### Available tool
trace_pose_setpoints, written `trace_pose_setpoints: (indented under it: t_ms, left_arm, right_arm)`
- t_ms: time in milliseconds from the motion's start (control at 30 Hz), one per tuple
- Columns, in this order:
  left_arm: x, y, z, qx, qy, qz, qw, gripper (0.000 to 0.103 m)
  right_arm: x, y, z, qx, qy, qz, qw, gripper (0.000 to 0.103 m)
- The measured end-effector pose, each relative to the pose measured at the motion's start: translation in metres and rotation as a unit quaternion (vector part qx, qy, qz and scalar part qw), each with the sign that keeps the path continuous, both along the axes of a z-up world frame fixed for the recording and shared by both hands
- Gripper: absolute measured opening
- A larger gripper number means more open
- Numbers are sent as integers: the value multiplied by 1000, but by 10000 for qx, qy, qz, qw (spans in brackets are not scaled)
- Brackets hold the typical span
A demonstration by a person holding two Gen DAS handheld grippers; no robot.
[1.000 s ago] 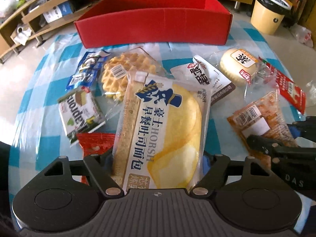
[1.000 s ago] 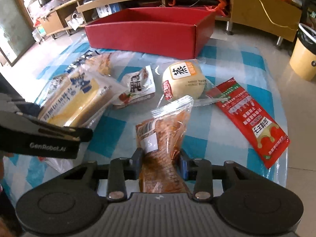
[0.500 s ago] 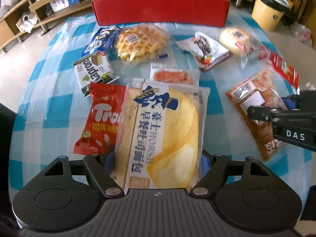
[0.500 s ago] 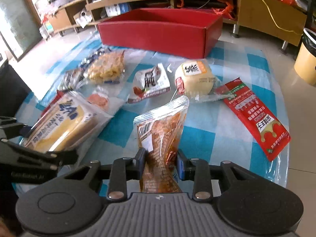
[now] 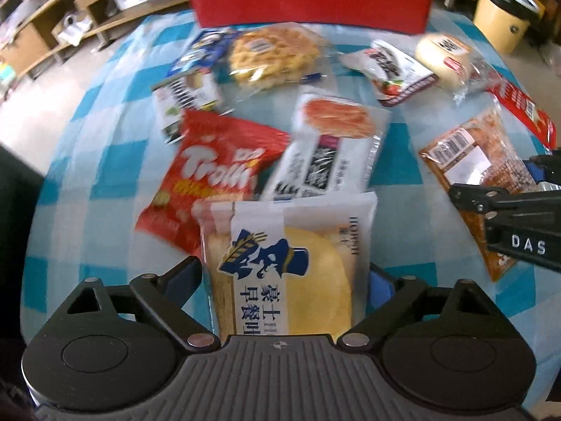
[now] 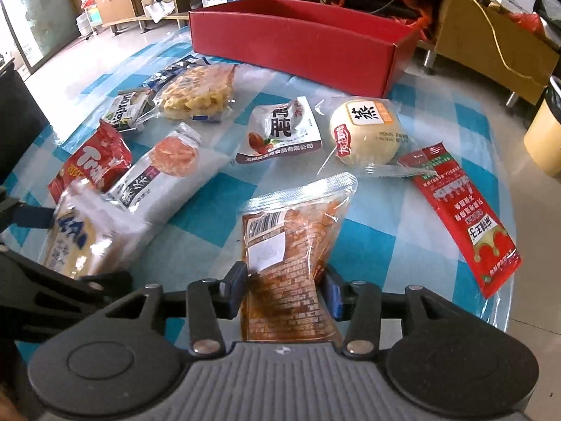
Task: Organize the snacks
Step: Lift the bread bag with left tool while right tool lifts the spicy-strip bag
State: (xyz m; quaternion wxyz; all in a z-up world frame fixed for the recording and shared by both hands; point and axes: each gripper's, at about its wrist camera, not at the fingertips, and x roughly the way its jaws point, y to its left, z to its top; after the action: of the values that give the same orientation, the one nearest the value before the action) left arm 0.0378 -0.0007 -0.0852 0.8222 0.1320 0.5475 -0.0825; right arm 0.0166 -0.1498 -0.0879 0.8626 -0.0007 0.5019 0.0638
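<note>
two held packs — yellow bread loaf (image 5: pixel 284 273), orange-brown pouch (image 6: pixel 287 256).

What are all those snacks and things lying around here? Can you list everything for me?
toast bread pack: 1, yellow and white, held in left gripper
brown snack pouch: 1, orange-brown, held in right gripper
red box: 1, red, far end of table
waffle pack: 1, golden, near box
Trolli bag: 1, red, left
white pastry pack: 1, white, centre
round bun: 1, cream, right
long sachet: 1, red, right edge
tablecloth: 1, blue-white checked
bin: 1, yellow, floor
left gripper: 1, black
right gripper: 1, black
</note>
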Motion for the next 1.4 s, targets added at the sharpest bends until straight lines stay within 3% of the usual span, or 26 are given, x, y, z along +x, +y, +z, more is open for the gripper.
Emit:
trace_pose_setpoints:
  t_ms: [233, 400, 567, 600, 667, 733, 1033, 1400]
  left_arm:
    - [-19, 14, 16, -155, -186, 153, 9996, 103]
    - [-21, 22, 9, -317, 143, 504, 9981, 103]
    - [-31, 18, -12, -87, 446, 564, 9974, 101]
    - [-34, 20, -12, -181, 404, 633, 9970, 99]
    - [-35, 21, -7, -311, 412, 650, 9966, 81]
    - [-37, 22, 0, -327, 326, 684, 9966, 79]
    - [-41, 22, 19, -272, 24, 709, 9971, 76]
    - [-17, 16, 54, -815, -253, 556, 9948, 76]
  right_arm:
    - [-2, 4, 0, -76, 2, 52, 10000, 46]
    - [-2, 5, -1, -86, -18, 42, 10000, 46]
    - [-3, 7, 1, -152, -35, 100, 9998, 43]
    - [-4, 8, 2, -188, -60, 126, 9997, 39]
    - [-6, 7, 4, -112, -68, 151, 9998, 37]
    - [-7, 5, 5, -72, -72, 145, 9998, 35]
    - [-10, -5, 18, 204, -174, 21, 9996, 28]
    - [-9, -23, 55, 705, -625, -304, 9951, 28]
